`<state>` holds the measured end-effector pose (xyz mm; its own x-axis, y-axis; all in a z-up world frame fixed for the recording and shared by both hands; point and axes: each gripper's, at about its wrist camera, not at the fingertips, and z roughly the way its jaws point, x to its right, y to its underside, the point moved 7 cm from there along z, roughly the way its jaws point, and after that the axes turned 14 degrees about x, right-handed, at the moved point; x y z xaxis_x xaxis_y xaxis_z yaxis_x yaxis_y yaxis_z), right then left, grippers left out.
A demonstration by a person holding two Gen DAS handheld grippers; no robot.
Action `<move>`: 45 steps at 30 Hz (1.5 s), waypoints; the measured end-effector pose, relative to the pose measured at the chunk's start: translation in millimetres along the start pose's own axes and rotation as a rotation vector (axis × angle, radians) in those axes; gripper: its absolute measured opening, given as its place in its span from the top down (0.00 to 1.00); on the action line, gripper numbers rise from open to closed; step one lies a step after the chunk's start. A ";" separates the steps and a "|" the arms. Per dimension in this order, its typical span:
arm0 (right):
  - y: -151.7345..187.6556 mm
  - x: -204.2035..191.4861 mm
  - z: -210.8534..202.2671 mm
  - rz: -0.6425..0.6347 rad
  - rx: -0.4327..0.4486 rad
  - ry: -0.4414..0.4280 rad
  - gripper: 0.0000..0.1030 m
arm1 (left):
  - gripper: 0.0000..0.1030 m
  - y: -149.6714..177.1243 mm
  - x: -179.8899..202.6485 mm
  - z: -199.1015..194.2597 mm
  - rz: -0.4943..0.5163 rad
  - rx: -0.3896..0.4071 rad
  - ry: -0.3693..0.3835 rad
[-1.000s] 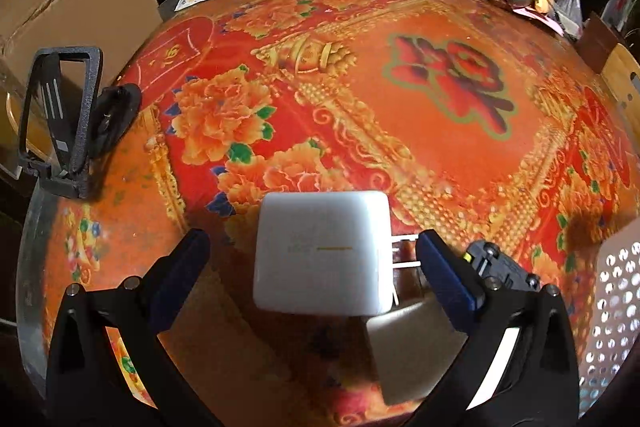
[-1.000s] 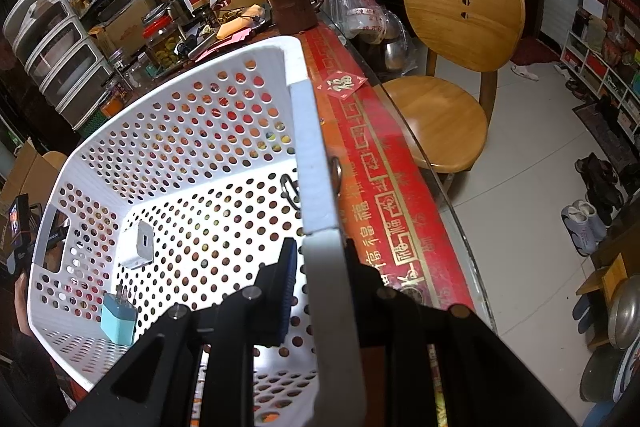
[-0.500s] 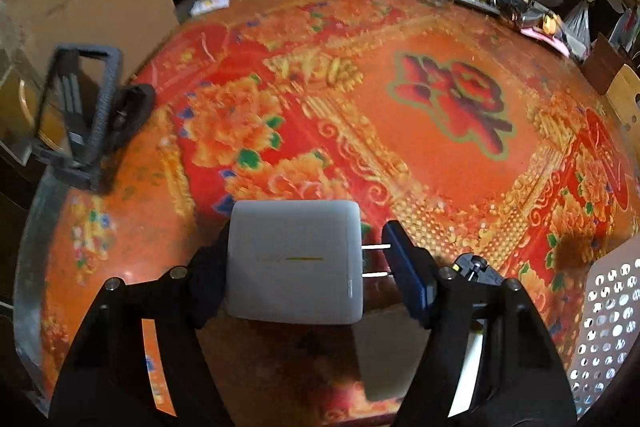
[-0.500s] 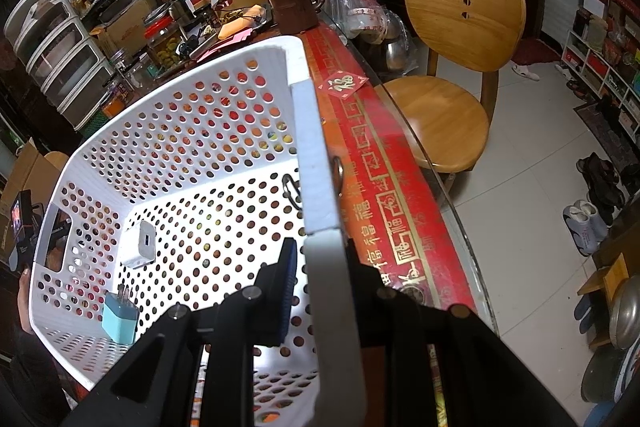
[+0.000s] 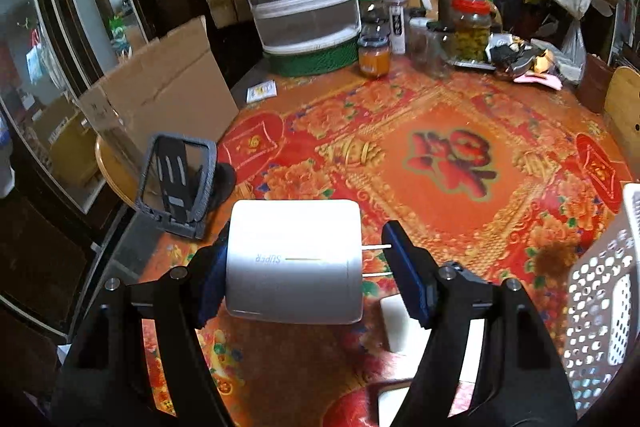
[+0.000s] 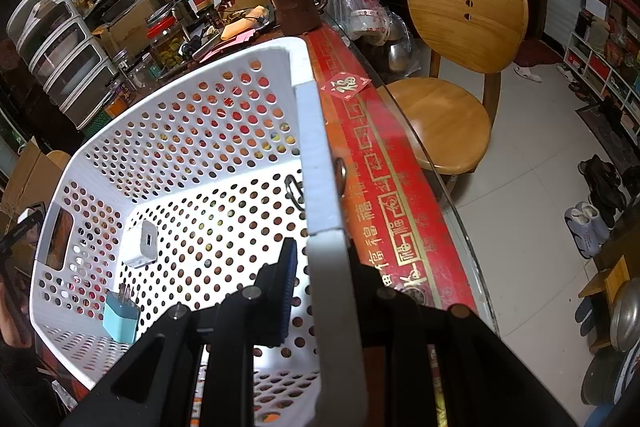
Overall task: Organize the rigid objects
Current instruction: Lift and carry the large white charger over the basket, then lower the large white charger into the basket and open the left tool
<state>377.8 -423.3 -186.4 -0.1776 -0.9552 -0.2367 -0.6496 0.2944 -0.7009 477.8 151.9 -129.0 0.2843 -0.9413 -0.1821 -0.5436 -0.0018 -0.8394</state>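
Glossy floral tablecloth [image 5: 440, 131] under left claw [image 5: 308, 267] clamping boxy white charger [image 5: 294, 261]

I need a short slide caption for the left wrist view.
Left gripper holds a white charger above the red tablecloth.

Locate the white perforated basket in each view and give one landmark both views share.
Left wrist view: the white perforated basket is cut off at the lower right edge, beyond the left gripper holding the white charger.
Right wrist view: it fills the left and centre, its near rim clamped in the right gripper.
Shared landmark: the red-lidded jar of green pickles at the table's far side.
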 end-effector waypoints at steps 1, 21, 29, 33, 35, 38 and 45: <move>0.0 -0.1 0.0 0.001 0.000 0.000 0.81 | 0.33 -3.0 1.4 -6.2 0.004 0.010 -0.001; -0.1 -0.3 -0.1 0.002 0.001 0.000 0.80 | 0.33 -44.4 92.2 -106.3 0.117 0.162 0.084; -0.1 -0.5 -0.1 0.002 0.001 0.000 0.80 | 0.33 -45.6 158.5 -153.9 0.191 0.210 0.182; -0.2 -0.5 -0.2 0.002 0.001 0.000 0.80 | 0.33 -40.4 199.1 -170.0 0.235 0.190 0.259; -0.2 -0.6 0.0 0.001 0.000 0.000 0.80 | 0.33 -35.6 219.8 -173.0 0.269 0.171 0.290; 0.0 -0.6 -0.1 0.001 0.000 0.000 0.80 | 0.33 -24.6 250.0 -170.4 0.324 0.119 0.338; 0.2 -1.6 -0.2 -0.001 0.000 -0.002 0.80 | 0.33 14.5 296.9 -155.4 0.440 0.001 0.386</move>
<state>377.8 -421.8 -186.0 -0.1756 -0.9555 -0.2368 -0.6496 0.2932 -0.7015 431.6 -180.1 -115.7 -0.2761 -0.9083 -0.3142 -0.5446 0.4172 -0.7276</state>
